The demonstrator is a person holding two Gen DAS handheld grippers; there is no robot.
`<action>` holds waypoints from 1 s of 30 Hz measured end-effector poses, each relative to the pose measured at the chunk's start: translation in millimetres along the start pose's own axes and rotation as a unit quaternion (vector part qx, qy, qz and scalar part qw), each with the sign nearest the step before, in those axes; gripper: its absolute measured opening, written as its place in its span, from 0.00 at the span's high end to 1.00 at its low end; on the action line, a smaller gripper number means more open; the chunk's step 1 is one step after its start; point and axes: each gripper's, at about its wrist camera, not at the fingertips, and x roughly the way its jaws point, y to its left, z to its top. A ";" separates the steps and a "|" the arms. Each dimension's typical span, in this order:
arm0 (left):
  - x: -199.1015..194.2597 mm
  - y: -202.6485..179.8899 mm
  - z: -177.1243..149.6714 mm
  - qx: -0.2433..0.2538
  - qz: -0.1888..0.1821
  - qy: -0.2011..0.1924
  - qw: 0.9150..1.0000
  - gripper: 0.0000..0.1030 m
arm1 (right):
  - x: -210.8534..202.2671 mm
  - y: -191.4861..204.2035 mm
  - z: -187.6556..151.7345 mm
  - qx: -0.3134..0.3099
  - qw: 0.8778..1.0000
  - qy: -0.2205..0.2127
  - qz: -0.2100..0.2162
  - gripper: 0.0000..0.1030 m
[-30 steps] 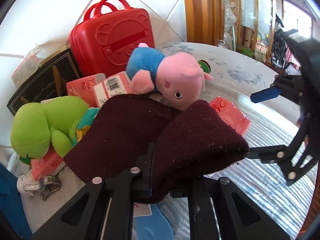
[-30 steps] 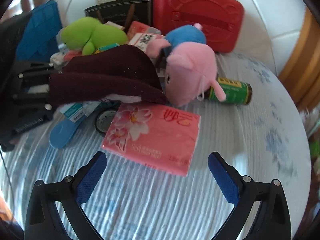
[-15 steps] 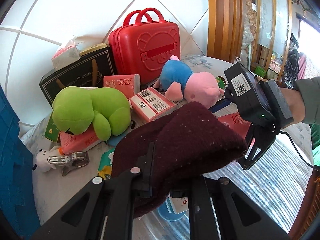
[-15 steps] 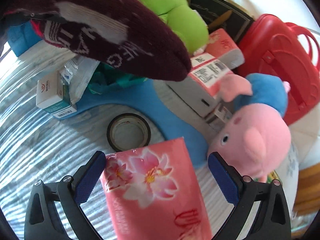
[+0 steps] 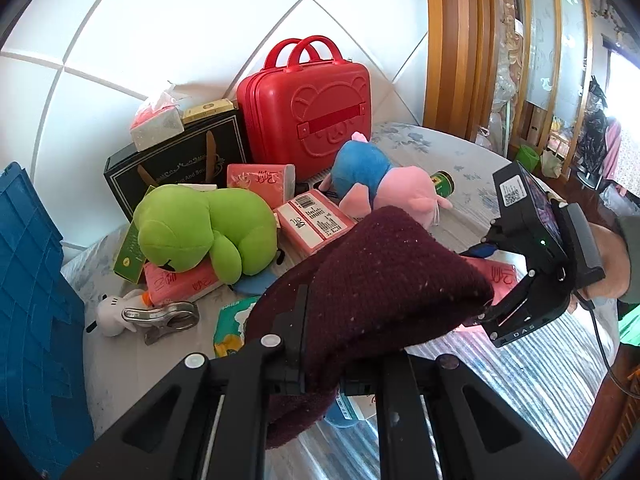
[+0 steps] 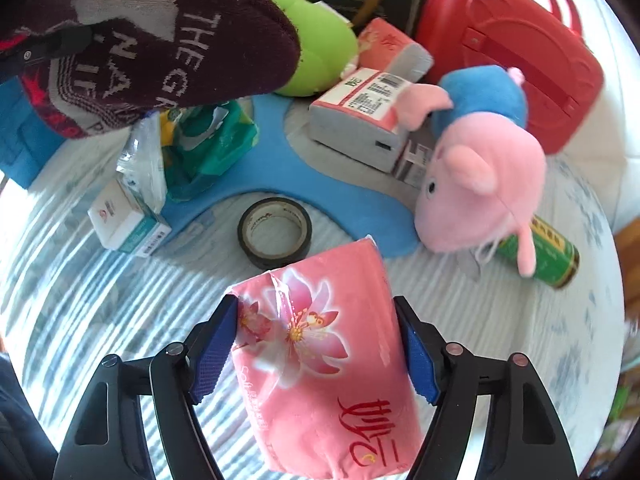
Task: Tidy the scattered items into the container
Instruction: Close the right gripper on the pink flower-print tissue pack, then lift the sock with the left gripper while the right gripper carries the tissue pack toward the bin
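Note:
My left gripper [image 5: 324, 340] is shut on a maroon knit hat [image 5: 384, 276], held up above the clutter; its white lettering shows in the right wrist view [image 6: 160, 40]. My right gripper [image 6: 316, 344] points down at the table, and its jaws are closing on a pink tissue pack [image 6: 328, 392] printed with a flower. Both blue pads [image 6: 216, 344] touch the pack's sides, and its wrapper creases at the left pad. A blue crate [image 5: 32, 280] stands at the far left of the left wrist view.
A red case [image 5: 312, 112] and a black gift bag [image 5: 176, 164] stand by the tiled wall. A green plush [image 5: 200, 228], pig plush [image 6: 480, 176], tape roll [image 6: 274, 232], green can [image 6: 548, 252], small box [image 6: 120, 220], wipes pack [image 6: 208, 140] and metal clip [image 5: 164, 316] litter the table.
The right jaws went from wide apart to pinching the pink tissue pack. My left gripper rose and drew back with the hat.

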 end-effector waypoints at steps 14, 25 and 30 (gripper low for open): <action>-50.2 -7.9 18.7 0.003 -0.009 -0.018 1.000 0.90 | -91.3 10.1 -26.3 0.146 0.988 -0.049 -0.021 0.30; -93.7 -15.7 37.2 0.015 -0.016 -0.034 0.999 0.90 | -174.1 23.1 -35.5 0.213 0.971 -0.101 -0.049 0.30; -121.2 -17.0 47.2 0.021 -0.016 -0.045 0.999 0.90 | -213.3 30.7 -38.5 0.242 0.959 -0.131 -0.058 0.30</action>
